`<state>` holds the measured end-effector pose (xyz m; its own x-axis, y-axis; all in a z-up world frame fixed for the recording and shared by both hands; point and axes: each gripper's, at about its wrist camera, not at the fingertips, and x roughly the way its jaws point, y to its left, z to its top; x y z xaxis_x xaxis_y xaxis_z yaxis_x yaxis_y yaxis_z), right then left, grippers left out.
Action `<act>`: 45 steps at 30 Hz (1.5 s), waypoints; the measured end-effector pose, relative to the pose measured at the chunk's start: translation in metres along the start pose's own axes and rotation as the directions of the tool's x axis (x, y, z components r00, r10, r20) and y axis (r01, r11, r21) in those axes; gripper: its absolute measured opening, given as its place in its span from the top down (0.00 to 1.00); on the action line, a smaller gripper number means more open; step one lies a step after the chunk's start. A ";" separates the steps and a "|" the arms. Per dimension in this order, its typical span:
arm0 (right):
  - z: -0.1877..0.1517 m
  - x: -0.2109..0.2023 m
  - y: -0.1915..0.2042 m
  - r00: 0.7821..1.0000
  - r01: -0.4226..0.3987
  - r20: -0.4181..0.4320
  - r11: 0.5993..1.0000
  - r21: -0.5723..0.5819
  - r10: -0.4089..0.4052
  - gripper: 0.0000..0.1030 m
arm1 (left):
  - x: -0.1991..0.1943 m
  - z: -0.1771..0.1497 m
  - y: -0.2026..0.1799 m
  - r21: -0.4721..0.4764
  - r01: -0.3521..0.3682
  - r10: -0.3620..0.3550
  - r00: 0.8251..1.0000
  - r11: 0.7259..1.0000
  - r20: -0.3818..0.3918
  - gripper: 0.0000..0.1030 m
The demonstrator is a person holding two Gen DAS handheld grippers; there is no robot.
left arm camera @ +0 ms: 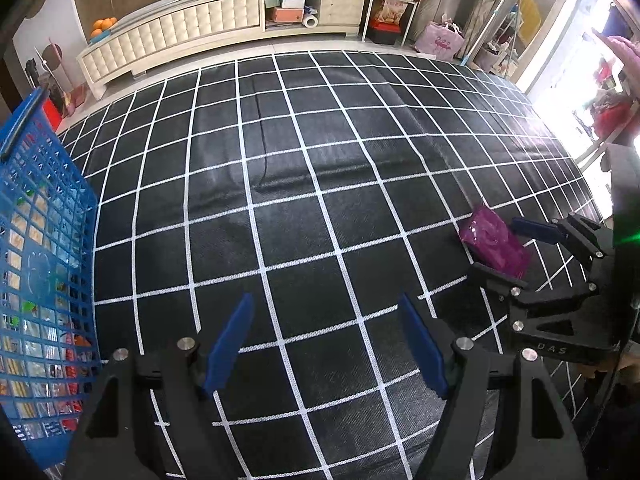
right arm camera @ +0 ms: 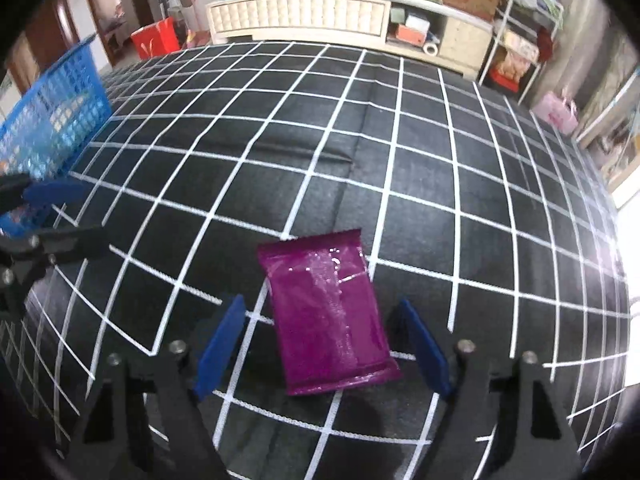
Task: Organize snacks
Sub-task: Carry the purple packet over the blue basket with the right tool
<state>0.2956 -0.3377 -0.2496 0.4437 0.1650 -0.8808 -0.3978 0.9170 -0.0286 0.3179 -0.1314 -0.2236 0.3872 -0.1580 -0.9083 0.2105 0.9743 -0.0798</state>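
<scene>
A purple snack packet [right arm camera: 330, 312] lies flat on the black checked cloth [right arm camera: 360, 140]. My right gripper [right arm camera: 322, 344] is open, its blue fingers on either side of the packet's near half, not touching it. The same packet [left arm camera: 494, 246] shows in the left wrist view between the right gripper's fingers [left arm camera: 532, 230]. My left gripper [left arm camera: 326, 344] is open and empty over bare cloth. A blue mesh basket [left arm camera: 44, 260] holding several snack packs stands to its left; it also shows in the right wrist view [right arm camera: 52, 120].
A cream cabinet [left arm camera: 192, 28] with boxes and oranges runs along the far wall. A metal shelf rack [right arm camera: 520, 40] and a pink bag [right arm camera: 558, 114] stand at the far right. A red box [right arm camera: 156, 40] sits on the floor at the far left.
</scene>
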 end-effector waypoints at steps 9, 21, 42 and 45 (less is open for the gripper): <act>0.004 -0.013 0.021 0.999 0.045 0.023 0.998 -0.049 -0.044 0.48 | -0.016 -0.008 0.007 -0.006 -0.027 0.027 0.999 1.000 0.033 0.29; 0.035 -0.136 0.091 0.971 0.074 0.237 0.990 -0.124 -0.043 0.48 | -0.122 -0.028 0.019 0.047 -0.114 0.098 0.959 0.992 0.267 0.29; 0.068 -0.223 0.243 0.905 0.037 0.414 0.953 -0.302 0.096 0.48 | -0.284 -0.097 0.117 -0.076 -0.198 0.209 0.835 0.977 0.508 0.25; 0.077 -0.216 0.259 0.905 0.013 0.408 0.948 -0.319 0.125 0.48 | -0.293 -0.106 0.139 -0.104 -0.205 0.230 0.830 0.973 0.508 0.25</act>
<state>0.1585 -0.1076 -0.0300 0.6793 0.4116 -0.6075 -0.6271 0.7556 -0.1892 0.1389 0.0670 -0.0122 0.8259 0.0113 -0.5637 0.0315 0.9973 0.0661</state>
